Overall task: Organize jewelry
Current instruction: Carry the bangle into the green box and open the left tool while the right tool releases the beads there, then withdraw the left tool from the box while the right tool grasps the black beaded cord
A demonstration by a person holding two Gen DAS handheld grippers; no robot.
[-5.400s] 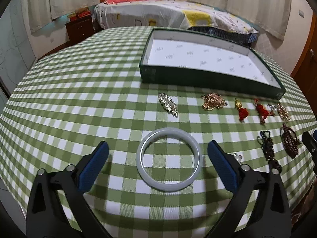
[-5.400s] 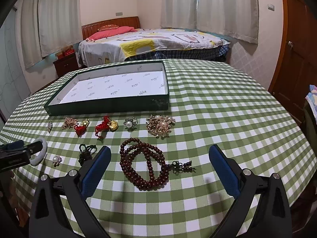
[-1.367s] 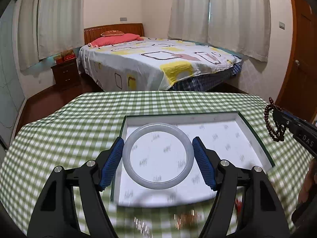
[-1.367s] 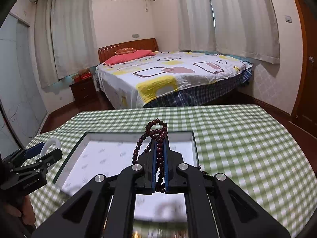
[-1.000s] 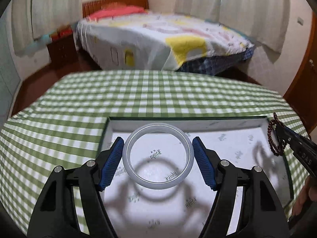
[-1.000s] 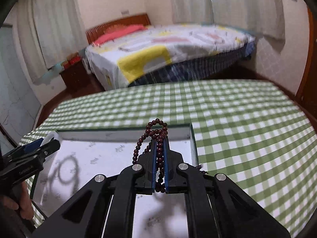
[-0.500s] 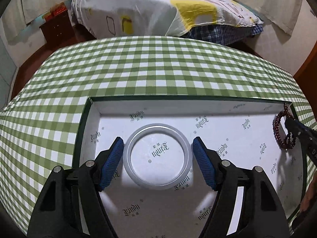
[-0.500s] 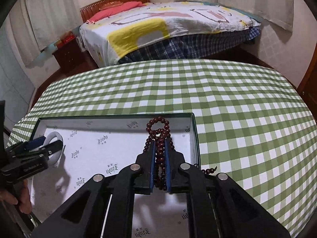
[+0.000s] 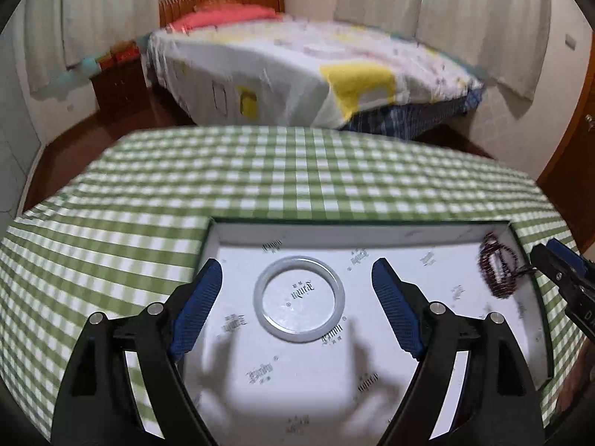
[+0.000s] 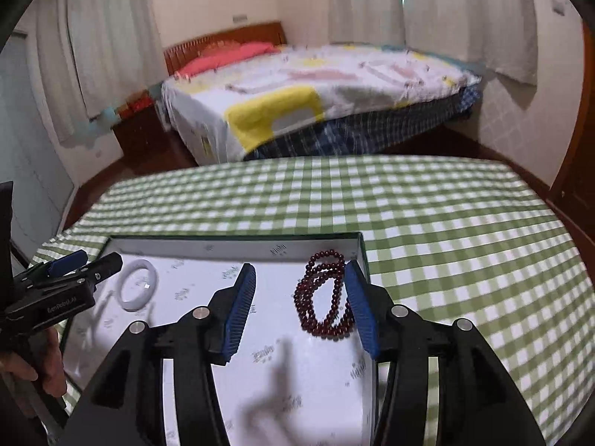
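Inside green box (image 9: 528,256): pale bangle (image 9: 298,299) freed, left gripper (image 9: 295,303) spread; bead bracelet (image 10: 327,297) at 1 o'clock freed, right gripper (image 10: 299,306) spread. Lift both straight up, avoid snagging.

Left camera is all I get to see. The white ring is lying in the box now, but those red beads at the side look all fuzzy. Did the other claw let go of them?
Observer: Yes. In the right view the right gripper is open, and the bead string lies loose on the box floor.
Operator: Where in the box are they?
Observer: In the far right corner, close to the right wall.
Operator: Is my claw touching the ring?
Observer: No. From the right, the left gripper is beside the white bangle, which lies free.
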